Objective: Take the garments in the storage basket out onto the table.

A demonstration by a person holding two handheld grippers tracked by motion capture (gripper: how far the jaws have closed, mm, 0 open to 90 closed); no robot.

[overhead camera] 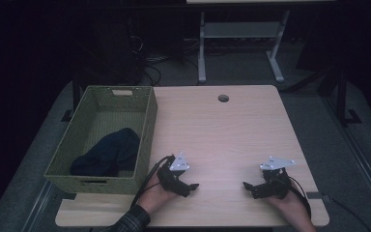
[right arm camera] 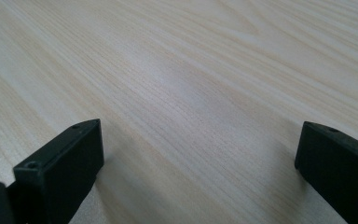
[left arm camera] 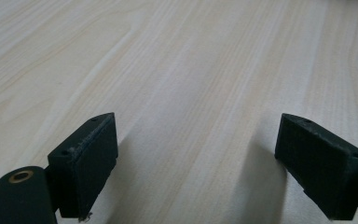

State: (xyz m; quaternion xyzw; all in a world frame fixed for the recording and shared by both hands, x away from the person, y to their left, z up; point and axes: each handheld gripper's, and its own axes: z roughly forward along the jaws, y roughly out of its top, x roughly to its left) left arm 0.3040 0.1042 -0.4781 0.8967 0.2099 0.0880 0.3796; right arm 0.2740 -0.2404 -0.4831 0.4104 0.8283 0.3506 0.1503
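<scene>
Beside the table (overhead camera: 232, 130), a green basket (overhead camera: 147, 130) holds dark cloth (overhead camera: 108, 152).

Bare tabletop (overhead camera: 232, 130) ahead of and between both tools: free passage. Basket (overhead camera: 147, 130) wall just left of left tool (overhead camera: 193, 186): obstacle.

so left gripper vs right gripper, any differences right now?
The left gripper sits beside the green basket that holds the dark cloth; the right gripper sits near the table's right edge. The left points right, the right points left, so they face each other. Both are open, hold nothing and sit low over bare wood.
</scene>
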